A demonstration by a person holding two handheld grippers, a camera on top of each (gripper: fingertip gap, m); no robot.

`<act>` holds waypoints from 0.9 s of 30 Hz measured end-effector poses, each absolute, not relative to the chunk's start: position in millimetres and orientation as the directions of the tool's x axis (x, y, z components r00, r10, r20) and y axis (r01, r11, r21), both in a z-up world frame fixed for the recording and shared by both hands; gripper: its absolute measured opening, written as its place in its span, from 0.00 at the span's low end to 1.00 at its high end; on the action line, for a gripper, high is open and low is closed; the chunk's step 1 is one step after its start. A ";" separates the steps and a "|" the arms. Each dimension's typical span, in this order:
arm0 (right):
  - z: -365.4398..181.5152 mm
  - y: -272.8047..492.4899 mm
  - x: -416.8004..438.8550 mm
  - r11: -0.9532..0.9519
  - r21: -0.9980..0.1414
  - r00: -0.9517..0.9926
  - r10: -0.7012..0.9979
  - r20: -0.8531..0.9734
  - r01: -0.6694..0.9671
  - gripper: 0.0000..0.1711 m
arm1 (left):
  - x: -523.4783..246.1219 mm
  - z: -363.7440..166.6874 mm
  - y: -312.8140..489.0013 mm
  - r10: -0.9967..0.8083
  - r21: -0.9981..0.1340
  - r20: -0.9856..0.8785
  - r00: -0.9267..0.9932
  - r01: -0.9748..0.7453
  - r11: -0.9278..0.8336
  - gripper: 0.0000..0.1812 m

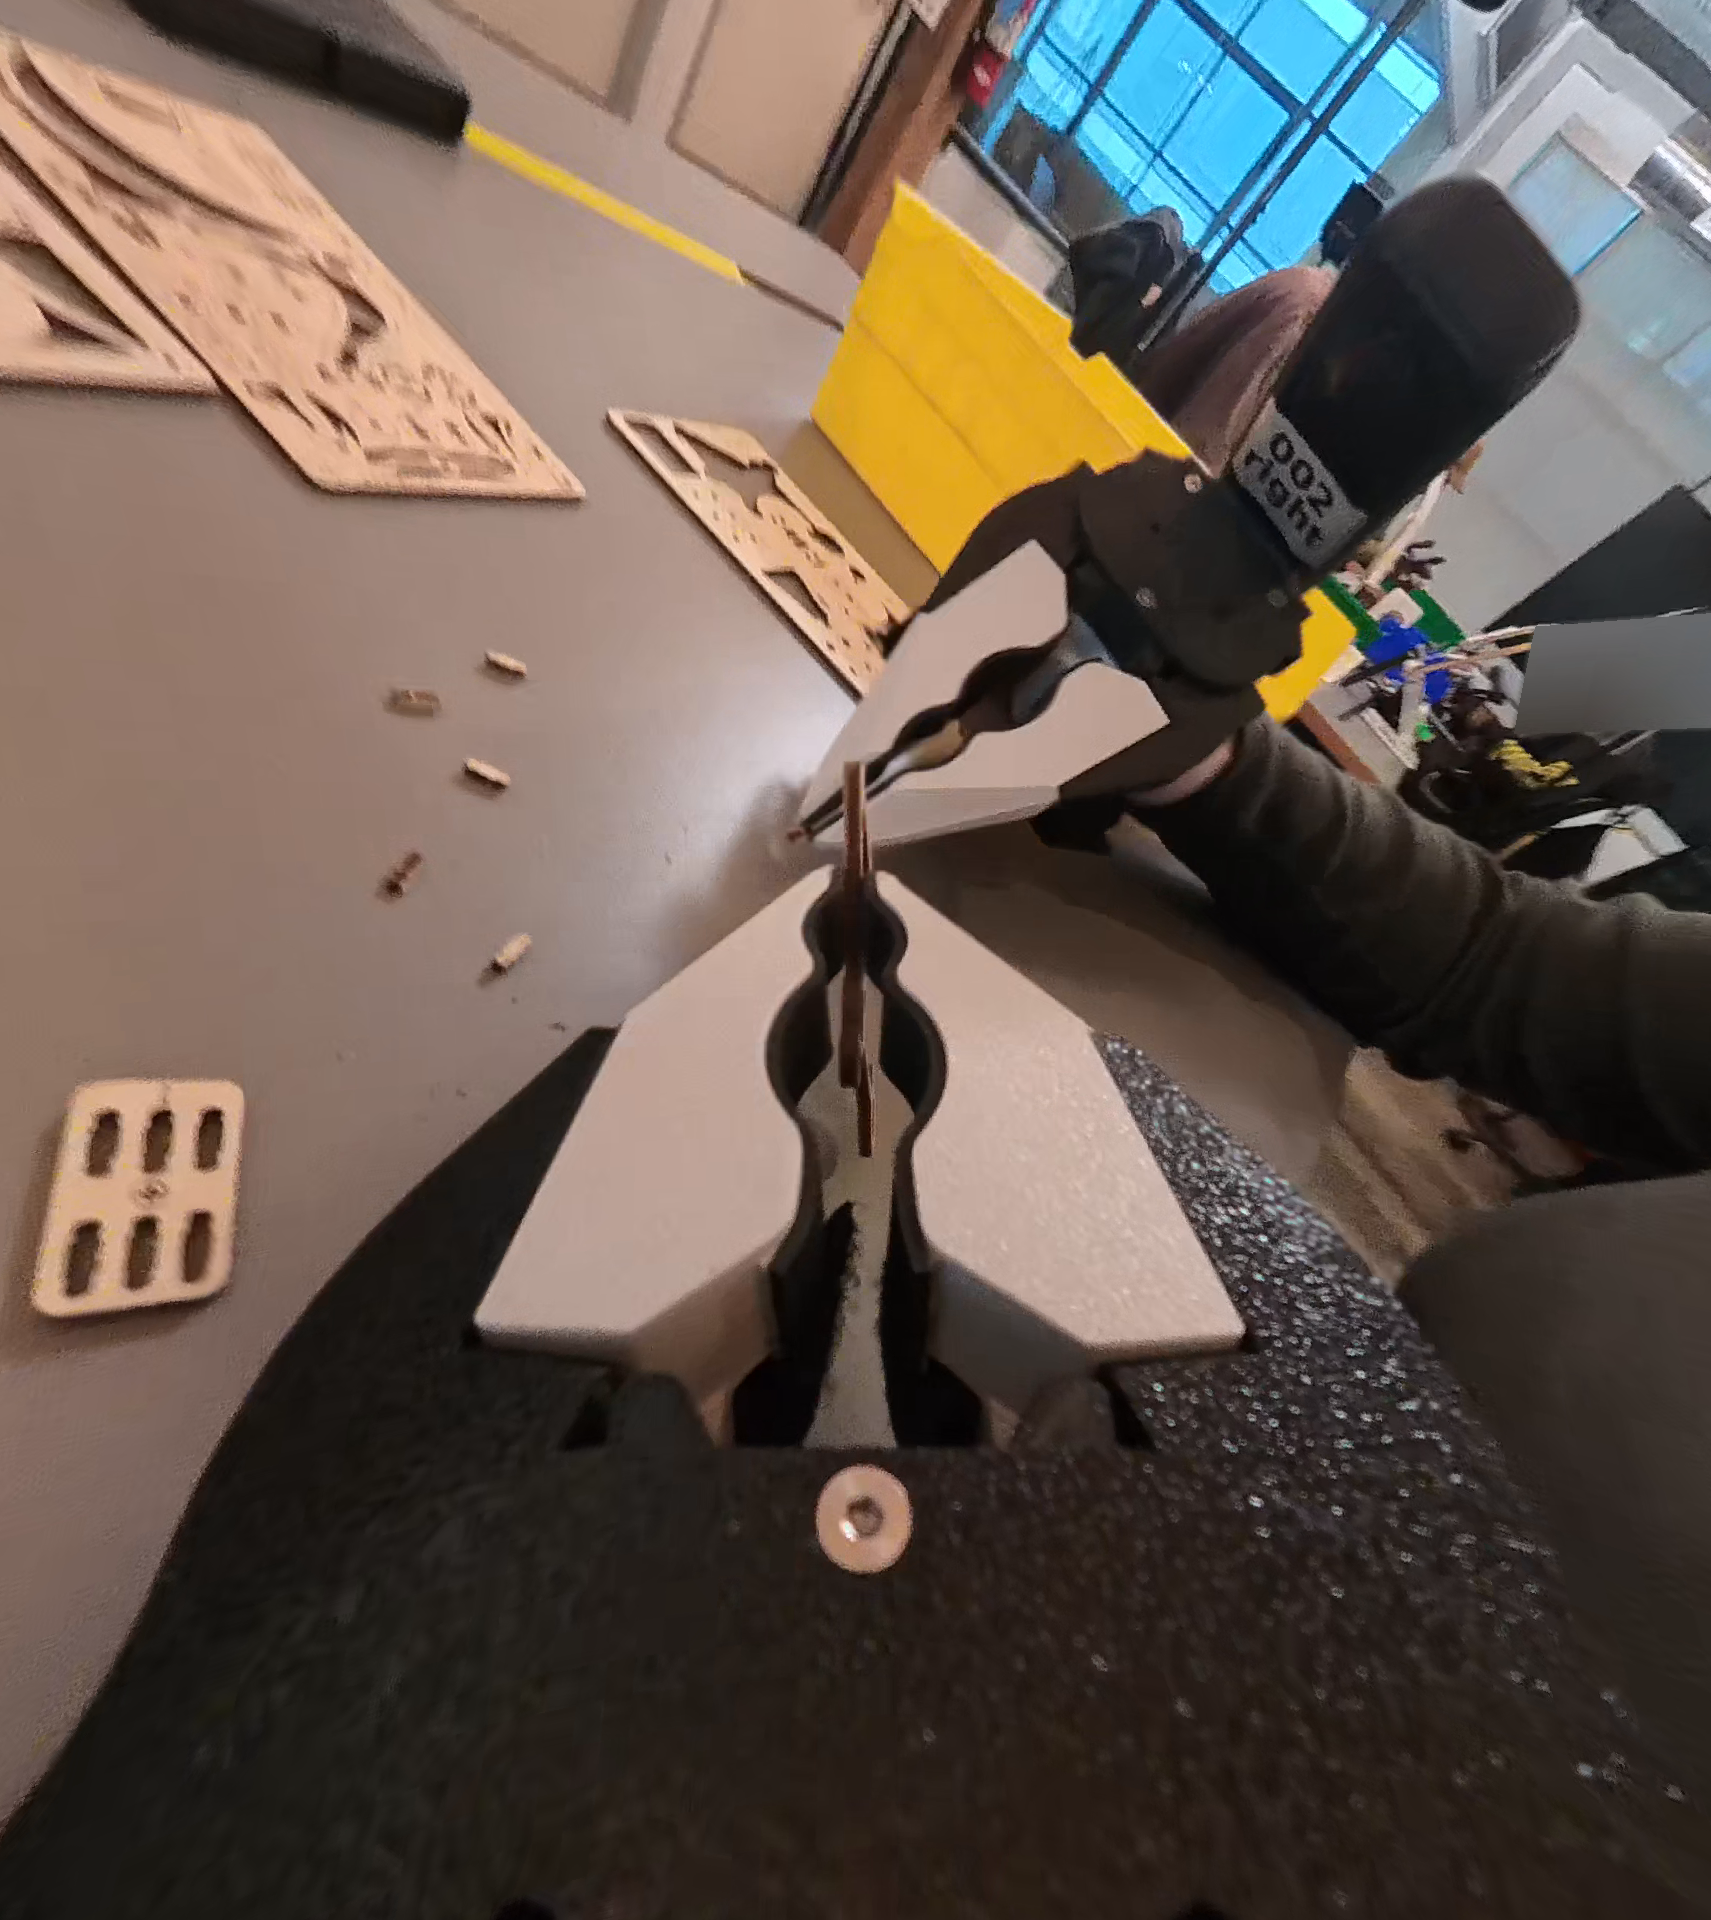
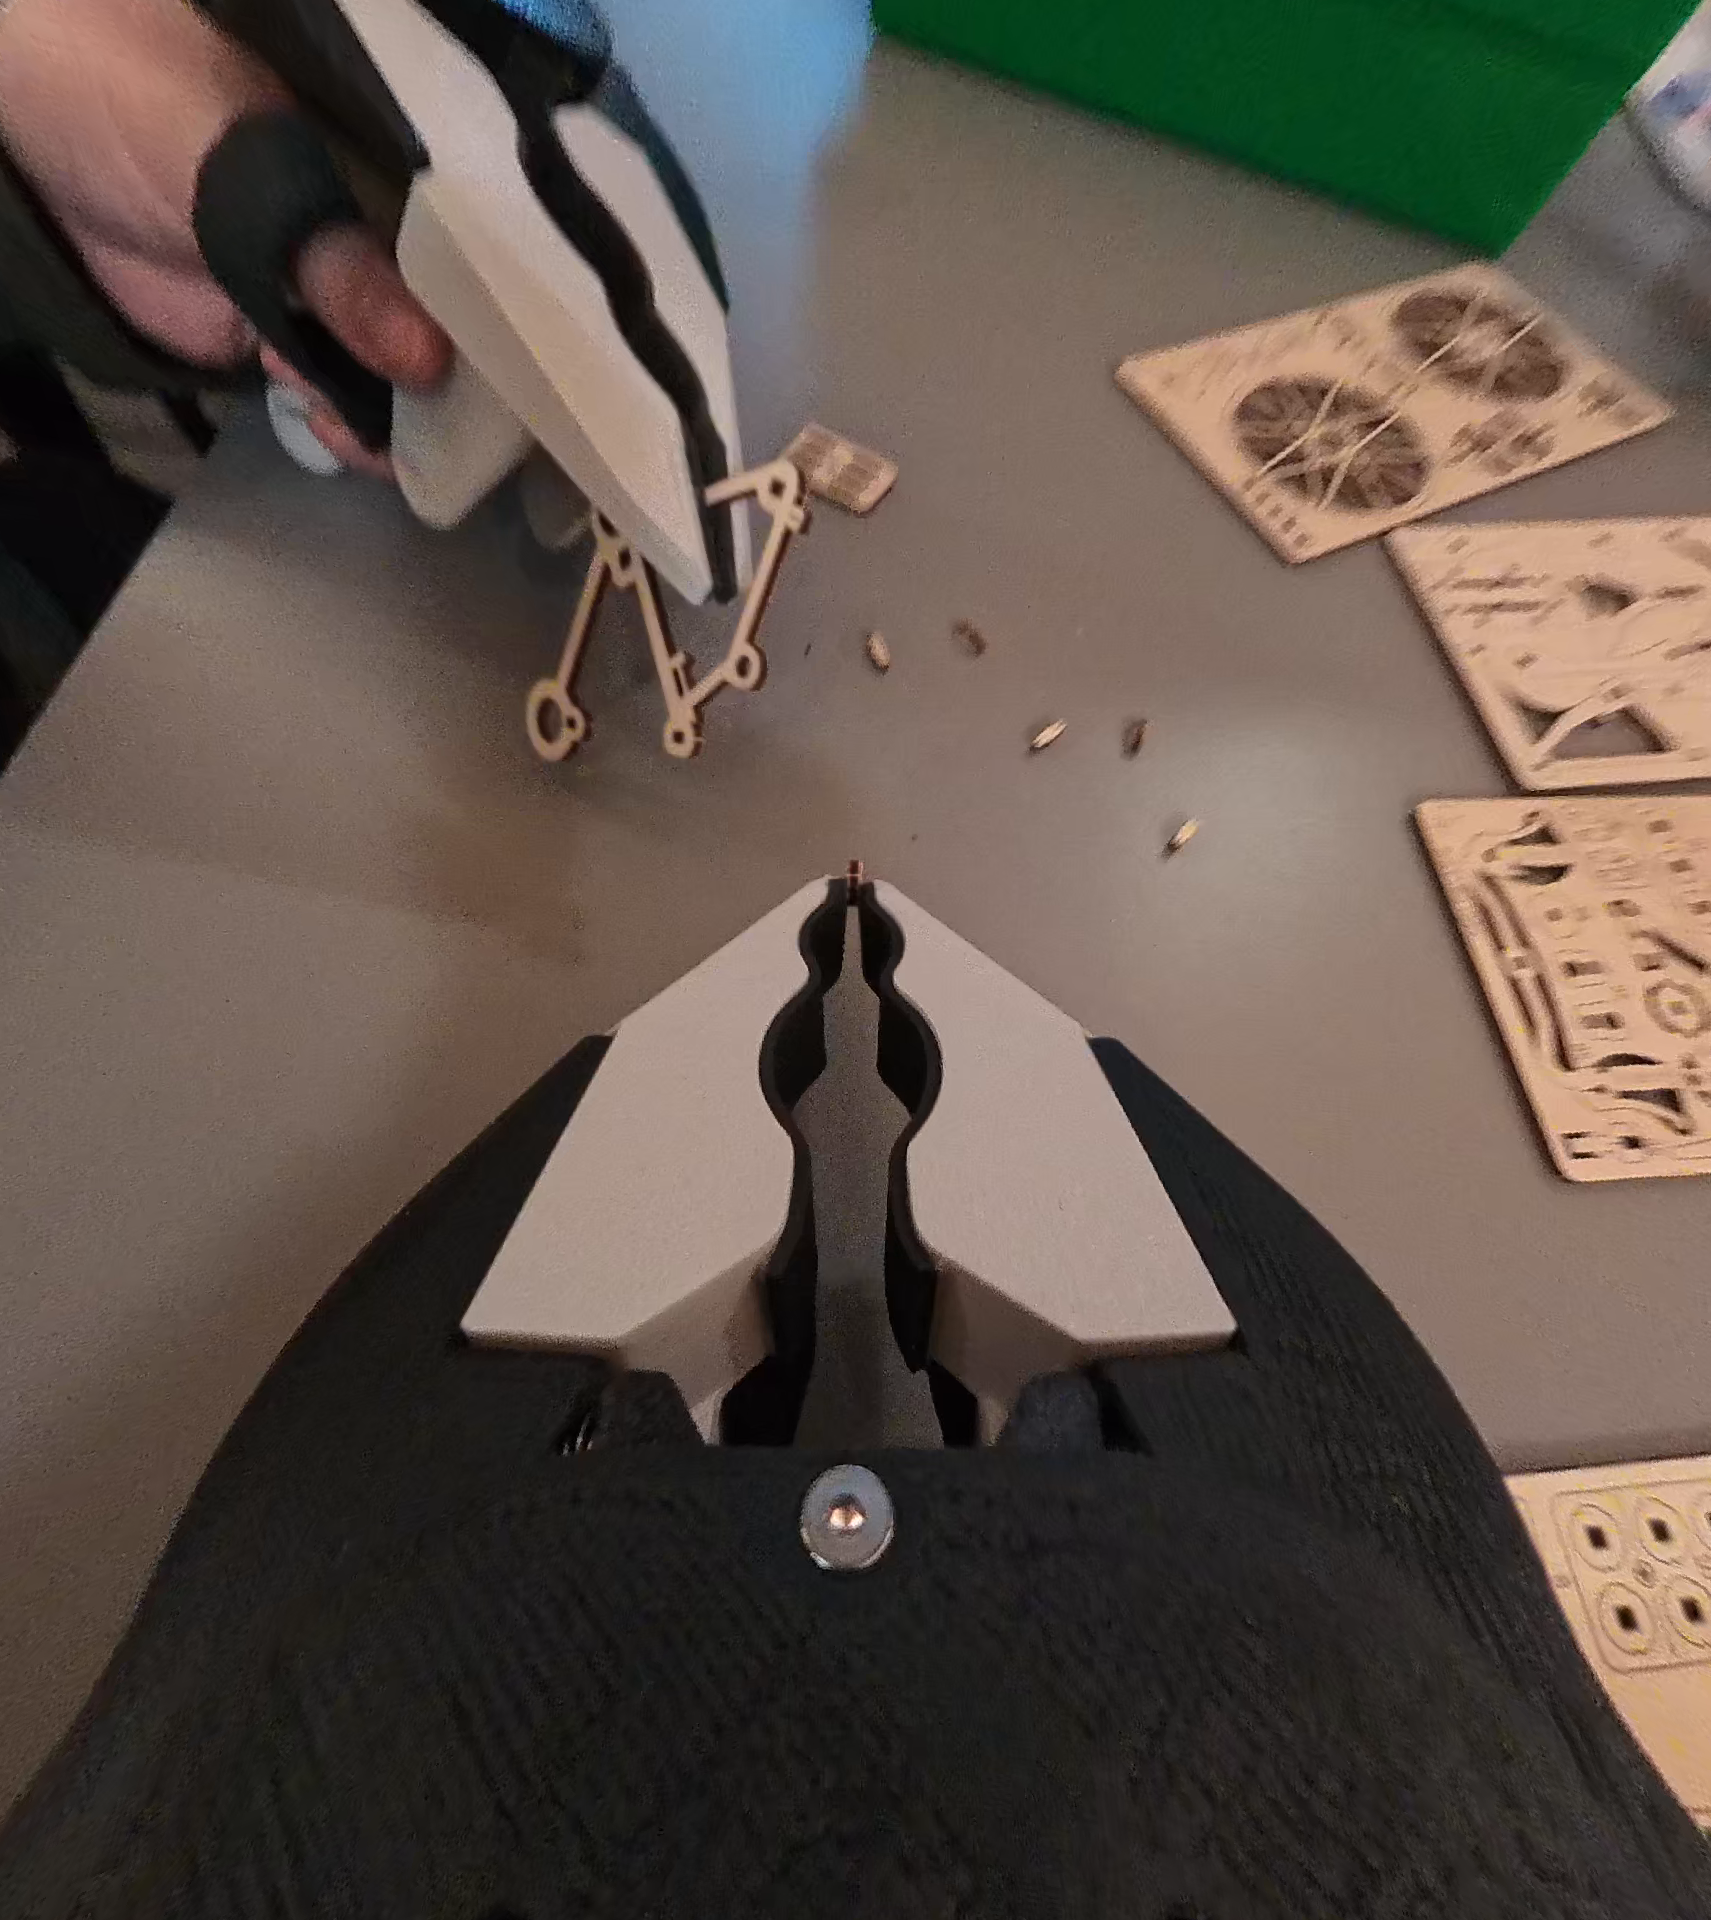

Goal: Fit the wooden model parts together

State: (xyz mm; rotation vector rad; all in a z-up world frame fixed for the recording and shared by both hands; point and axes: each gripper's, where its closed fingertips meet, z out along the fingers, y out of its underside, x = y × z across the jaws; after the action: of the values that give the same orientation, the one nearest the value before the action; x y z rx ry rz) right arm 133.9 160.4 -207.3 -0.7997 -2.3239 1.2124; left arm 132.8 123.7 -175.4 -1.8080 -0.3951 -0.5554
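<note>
My left gripper (image 1: pixel 856 883) is shut on a thin wooden frame piece (image 1: pixel 853 810), seen edge-on between the fingers. In the right wrist view the left gripper (image 2: pixel 721 582) holds this openwork frame (image 2: pixel 669 665) upright, its lower ends at or just above the grey table (image 2: pixel 311 935). My right gripper (image 2: pixel 853 888) is shut on a tiny wooden peg (image 2: pixel 853 871) that sticks out of its tips. In the left wrist view the right gripper (image 1: pixel 809 826) points its tip at the frame's edge, close to it. Several loose pegs (image 2: pixel 1046 736) lie on the table.
Laser-cut wooden sheets (image 2: pixel 1609 644) lie to the right, also in the left wrist view (image 1: pixel 311 312). A small slotted wooden plate (image 1: pixel 139 1195) lies left of my left gripper. A yellow bin (image 1: pixel 955 384) and a green bin (image 2: pixel 1298 94) stand at the table's edges.
</note>
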 end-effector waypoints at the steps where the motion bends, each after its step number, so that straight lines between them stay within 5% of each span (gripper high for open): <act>1: -200.3 161.0 131.2 0.435 -0.857 -0.737 0.668 0.102 0.276 0.00 | 129.3 -170.8 124.8 -0.005 -0.820 0.524 0.852 0.503 -0.271 0.00; 14: -145.5 191.3 119.1 0.432 -0.902 -0.339 0.850 0.403 0.012 0.00 | 99.3 -136.9 162.0 -0.059 -0.892 0.451 0.890 0.448 -0.057 0.00; 20: -111.4 193.1 110.0 0.384 -0.923 -0.164 0.908 0.384 -0.035 0.00 | 77.2 -126.4 191.7 -0.030 -0.996 0.070 0.997 0.068 -0.061 0.00; 27: -109.6 197.1 80.2 0.295 -0.955 -0.019 0.955 0.295 0.006 0.00 | 69.2 -127.1 212.0 -0.064 -0.973 -0.231 0.971 -0.232 -0.007 0.00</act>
State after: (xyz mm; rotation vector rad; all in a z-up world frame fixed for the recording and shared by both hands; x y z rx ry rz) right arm 80.2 197.1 -109.6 -0.9834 -1.3556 0.9936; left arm 69.2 212.0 -127.1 -1.5769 0.2334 0.1351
